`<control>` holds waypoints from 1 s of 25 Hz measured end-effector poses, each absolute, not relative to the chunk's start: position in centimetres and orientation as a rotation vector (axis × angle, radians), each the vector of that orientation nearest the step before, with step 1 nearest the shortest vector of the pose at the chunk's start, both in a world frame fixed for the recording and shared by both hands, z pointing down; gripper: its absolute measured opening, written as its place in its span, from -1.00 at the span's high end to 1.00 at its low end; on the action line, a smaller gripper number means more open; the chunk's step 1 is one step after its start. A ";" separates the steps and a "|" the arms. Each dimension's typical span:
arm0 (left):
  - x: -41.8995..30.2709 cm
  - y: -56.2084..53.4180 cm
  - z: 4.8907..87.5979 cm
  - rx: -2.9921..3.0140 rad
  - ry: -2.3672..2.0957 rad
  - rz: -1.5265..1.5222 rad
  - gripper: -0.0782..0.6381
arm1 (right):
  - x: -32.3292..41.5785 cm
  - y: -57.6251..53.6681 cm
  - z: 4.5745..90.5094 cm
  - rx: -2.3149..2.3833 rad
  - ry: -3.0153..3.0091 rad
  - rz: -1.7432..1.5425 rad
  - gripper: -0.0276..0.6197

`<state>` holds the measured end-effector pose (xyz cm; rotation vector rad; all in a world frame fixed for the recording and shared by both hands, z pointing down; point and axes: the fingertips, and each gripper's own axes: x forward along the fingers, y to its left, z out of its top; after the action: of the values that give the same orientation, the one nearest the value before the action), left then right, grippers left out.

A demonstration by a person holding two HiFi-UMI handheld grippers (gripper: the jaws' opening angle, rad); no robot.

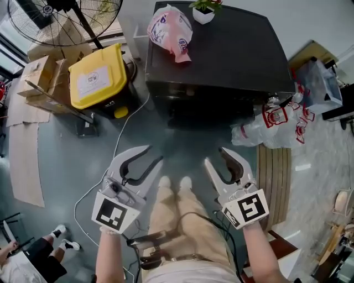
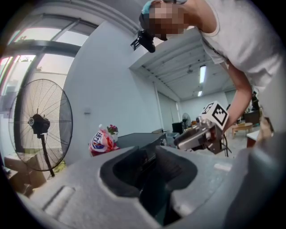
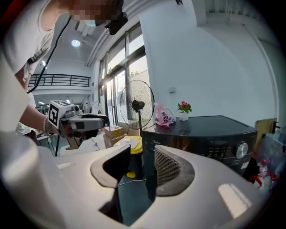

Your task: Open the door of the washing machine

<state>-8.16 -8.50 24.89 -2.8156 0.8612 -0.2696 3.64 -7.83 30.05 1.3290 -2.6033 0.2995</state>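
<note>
The black washing machine (image 1: 221, 55) stands ahead of me, and the head view shows its top and the dark upper edge of its front. Its control panel with a round knob (image 3: 241, 150) shows in the right gripper view; the door is hidden behind the jaws. My left gripper (image 1: 152, 155) and right gripper (image 1: 215, 156) hang side by side over the floor, short of the machine's front. Both are open with nothing between their fingers. In the left gripper view the machine's top (image 2: 138, 139) lies beyond the jaws.
A pink bag (image 1: 171, 27) and a small potted plant (image 1: 203, 10) rest on the machine. A yellow-lidded bin (image 1: 99, 80), cardboard boxes (image 1: 38, 77) and a standing fan (image 1: 72, 19) crowd the left. Plastic bags (image 1: 271, 124) and a slatted board (image 1: 275, 171) lie to the right. A white cable (image 1: 119, 143) crosses the floor.
</note>
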 end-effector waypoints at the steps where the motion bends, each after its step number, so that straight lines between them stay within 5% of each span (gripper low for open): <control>1: -8.3 -8.8 25.4 -2.822 0.863 -0.267 0.48 | 3.5 -8.0 30.5 1.332 -2.597 0.304 0.44; 25: -6.3 -15.9 43.3 -2.916 0.692 -0.278 0.40 | 3.7 -11.5 43.3 1.431 -2.486 0.346 0.44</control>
<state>-6.31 -15.87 43.32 -2.9159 0.6918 -0.2778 3.73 -11.54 43.31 1.4310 -2.4859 0.3464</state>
